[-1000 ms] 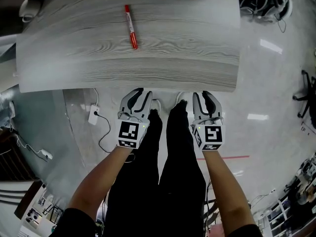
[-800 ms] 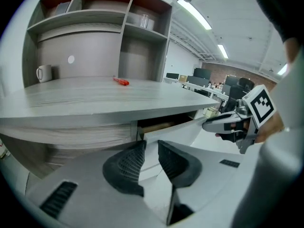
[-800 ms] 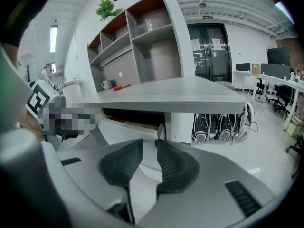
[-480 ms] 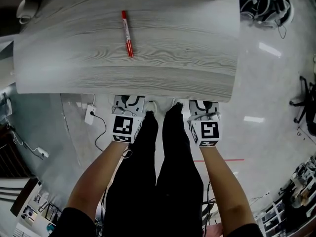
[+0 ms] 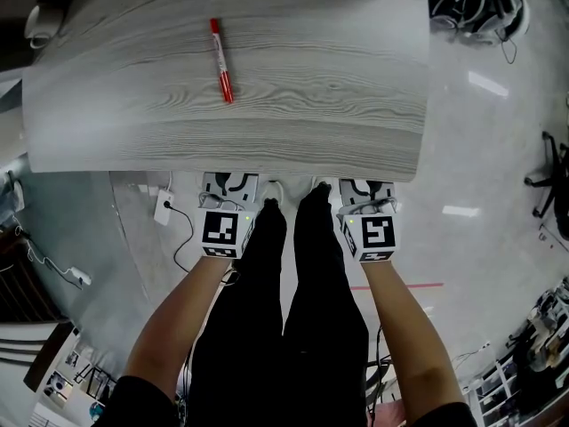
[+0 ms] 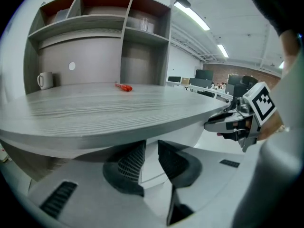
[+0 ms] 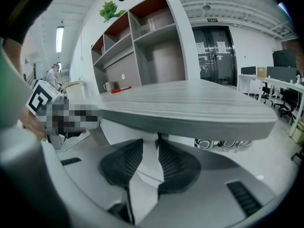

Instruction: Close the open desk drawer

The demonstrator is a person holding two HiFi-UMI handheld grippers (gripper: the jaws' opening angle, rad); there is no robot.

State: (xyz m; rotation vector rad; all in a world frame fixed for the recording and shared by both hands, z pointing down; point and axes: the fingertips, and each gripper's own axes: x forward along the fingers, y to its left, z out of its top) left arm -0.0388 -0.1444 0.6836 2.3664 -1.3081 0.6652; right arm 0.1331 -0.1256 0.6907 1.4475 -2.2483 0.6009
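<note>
desk [image 5: 311, 105]: 1 | red marker [image 5: 220, 60]: 1 | mug [image 6: 44, 80]: 1 | hand-held grippers [image 6: 151, 158] [image 7: 149, 163]: 2

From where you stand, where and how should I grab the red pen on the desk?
Take the pen at the middle of its barrel, coming straight down from above. It lies flat on the desk, running roughly away from you, so the jaws should close on it from left and right. The left gripper is the nearer one, jaws apart.
</note>
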